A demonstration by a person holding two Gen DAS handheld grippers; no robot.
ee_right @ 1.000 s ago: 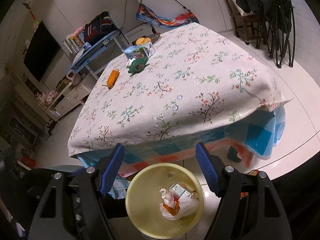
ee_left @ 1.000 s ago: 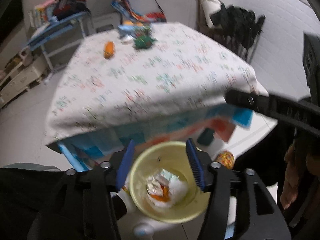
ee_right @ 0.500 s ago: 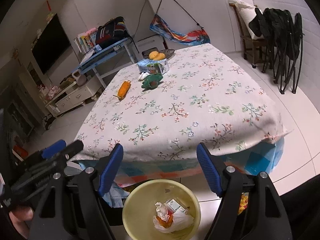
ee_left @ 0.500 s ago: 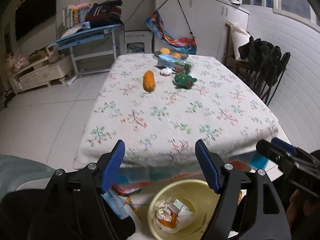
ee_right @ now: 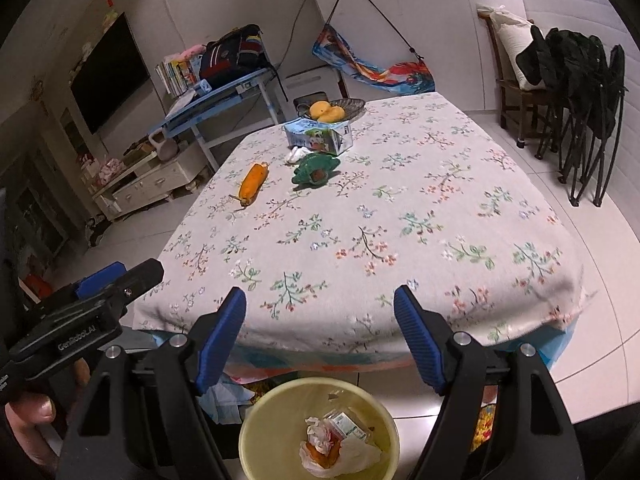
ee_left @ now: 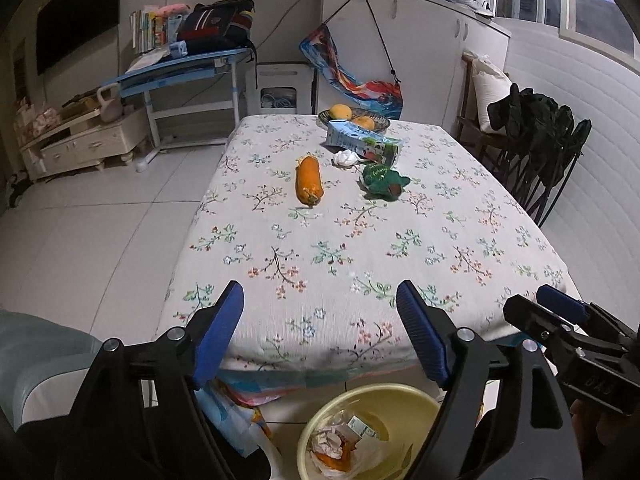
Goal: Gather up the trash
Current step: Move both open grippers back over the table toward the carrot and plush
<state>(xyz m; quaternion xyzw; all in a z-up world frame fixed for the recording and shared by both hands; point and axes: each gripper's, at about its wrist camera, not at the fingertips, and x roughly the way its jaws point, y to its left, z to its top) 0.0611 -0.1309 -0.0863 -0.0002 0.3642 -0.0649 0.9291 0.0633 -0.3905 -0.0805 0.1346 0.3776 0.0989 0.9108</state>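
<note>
A yellow bin (ee_left: 357,391) (ee_right: 276,398) stands on the floor below the near table edge and holds crumpled paper, a small carton and orange scraps. On the floral tablecloth (ee_left: 320,248) lie an orange wrapper (ee_left: 309,180) (ee_right: 253,178), a green crumpled bag (ee_left: 384,182) (ee_right: 314,168), a white tissue wad (ee_left: 346,157) and a blue drink carton (ee_left: 362,144) (ee_right: 318,138). My left gripper (ee_left: 319,296) hovers over the near table edge, its jaws opening with nothing between them. Beside it my right gripper (ee_right: 320,298) stands open and holds nothing.
A fruit bowl (ee_right: 332,110) sits at the table's far end. Black folding chairs (ee_right: 580,80) lean at the right, and a blue desk (ee_left: 184,68) and a low cabinet (ee_left: 80,144) stand at the left. A colourful plastic bag (ee_left: 236,400) lies under the table.
Both grippers lifted from over the bin and now face the tabletop. The left jaws spread wider. The bin has slid to the bottom of both views.
</note>
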